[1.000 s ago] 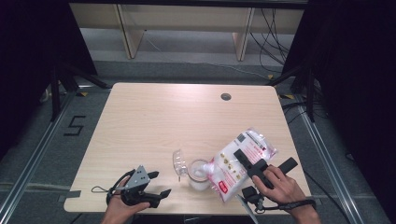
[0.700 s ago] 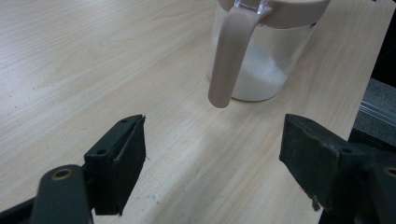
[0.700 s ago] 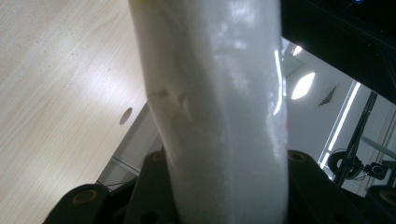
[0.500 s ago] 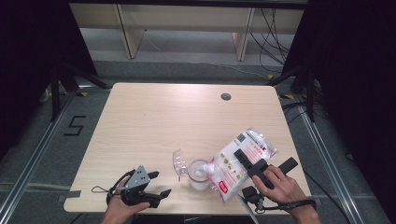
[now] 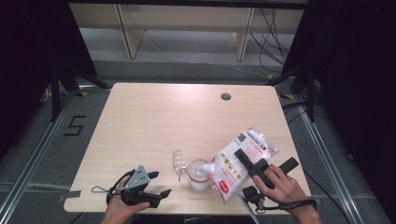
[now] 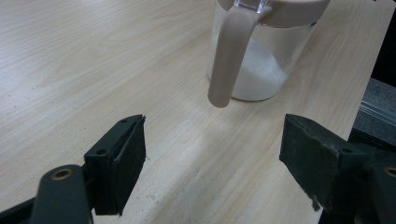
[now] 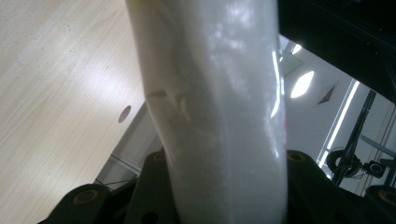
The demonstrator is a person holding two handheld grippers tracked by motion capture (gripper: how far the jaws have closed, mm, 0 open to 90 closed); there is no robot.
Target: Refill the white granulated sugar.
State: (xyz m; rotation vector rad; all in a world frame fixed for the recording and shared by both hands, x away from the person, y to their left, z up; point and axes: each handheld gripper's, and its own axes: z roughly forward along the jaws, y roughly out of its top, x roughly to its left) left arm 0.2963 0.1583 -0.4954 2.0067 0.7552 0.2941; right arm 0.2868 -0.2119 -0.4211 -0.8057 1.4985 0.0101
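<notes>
Left jaws: spread wide apart on the left gripper (image 6: 212,158), nothing between them, bare tabletop beneath; held low at the near left edge of the table (image 5: 140,121) in the high view.
Right jaws: the right gripper (image 5: 256,164) is clamped on a white plastic bag (image 5: 238,161); in the right gripper view the bag's glossy white skin (image 7: 219,107) rises from between the two black jaws.
Hands: the left hand (image 5: 122,207) grips its tool from below the table edge; the right hand (image 5: 280,186) holds its tool at the near right.
Jar: a clear jar (image 5: 199,174) with a beige rim and handle stands near the front edge, between the two grippers; in the left gripper view its handle (image 6: 229,56) hangs toward the camera, and white granules lie in the bottom.
Lid: a clear flap (image 5: 179,162) stands tilted open just left of the jar's mouth.
Bag position: tilted, its lower end at the jar's rim, its upper end raised toward the far right.
Bag label: red printing and a dark patch on the white face; the words are too small to read.
Table hole: a round dark grommet (image 5: 226,96) near the far edge.
Floor mark: a black "5" (image 5: 74,125) on the grey floor left of the table.
</notes>
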